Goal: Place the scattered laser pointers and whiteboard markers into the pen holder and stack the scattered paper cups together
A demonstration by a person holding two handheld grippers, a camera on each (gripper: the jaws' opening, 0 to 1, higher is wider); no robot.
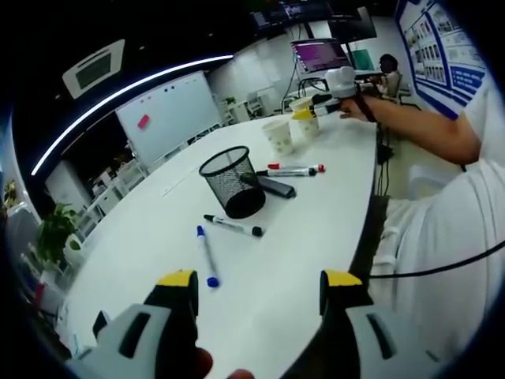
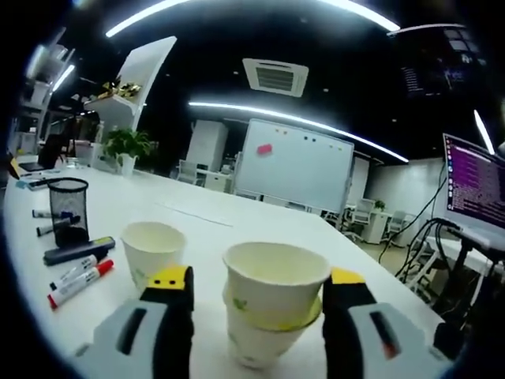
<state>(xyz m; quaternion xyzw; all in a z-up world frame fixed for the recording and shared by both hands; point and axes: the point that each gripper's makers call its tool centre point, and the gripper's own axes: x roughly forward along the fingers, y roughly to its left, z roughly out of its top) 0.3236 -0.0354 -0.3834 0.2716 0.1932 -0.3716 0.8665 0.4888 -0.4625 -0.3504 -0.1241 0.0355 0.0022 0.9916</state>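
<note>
A white counter (image 1: 316,229) is seen in an office with a whiteboard (image 2: 296,166). Stacked paper cups (image 2: 272,304) are framed by the open right gripper (image 2: 259,288); the left gripper (image 1: 259,286) is held open.

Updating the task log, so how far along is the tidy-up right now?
Done: two paper cups look nested, between the right gripper's open fingers. In hand: nothing is gripped; the left gripper is open and empty. Left: a third cup stands apart, and the pen holder looks empty, with the blue marker, black marker, red markers and dark laser pointer on the table.
</note>
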